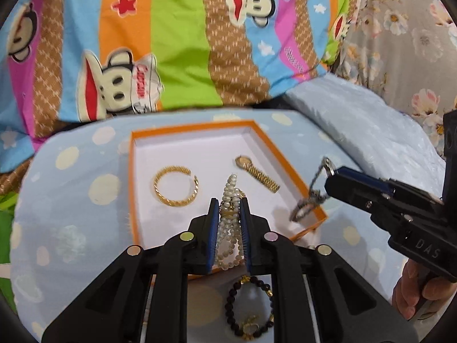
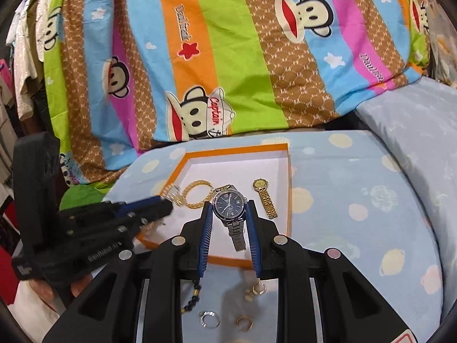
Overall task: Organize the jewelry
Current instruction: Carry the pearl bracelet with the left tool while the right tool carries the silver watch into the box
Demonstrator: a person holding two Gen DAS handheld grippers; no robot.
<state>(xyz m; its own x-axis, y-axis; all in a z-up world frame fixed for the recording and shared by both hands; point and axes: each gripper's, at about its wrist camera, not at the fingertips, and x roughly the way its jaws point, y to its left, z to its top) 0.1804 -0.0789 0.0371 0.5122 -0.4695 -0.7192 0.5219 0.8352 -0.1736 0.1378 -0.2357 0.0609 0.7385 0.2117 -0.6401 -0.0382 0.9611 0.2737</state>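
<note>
- My left gripper [image 1: 230, 207] was clamped on the pearl bracelet [image 1: 228, 228] over the orange box [image 1: 134, 200].
- My right gripper [image 2: 230, 214] pinched the silver watch [image 2: 230, 208] above the box's near edge.
- The gold bangle [image 1: 175, 185] and gold watch [image 1: 257, 173] lay inside.

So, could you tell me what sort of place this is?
Probably a bedroom: the orange box sits on blue bedding, beside a cartoon-print quilt, with clothes hanging at the left.
</note>
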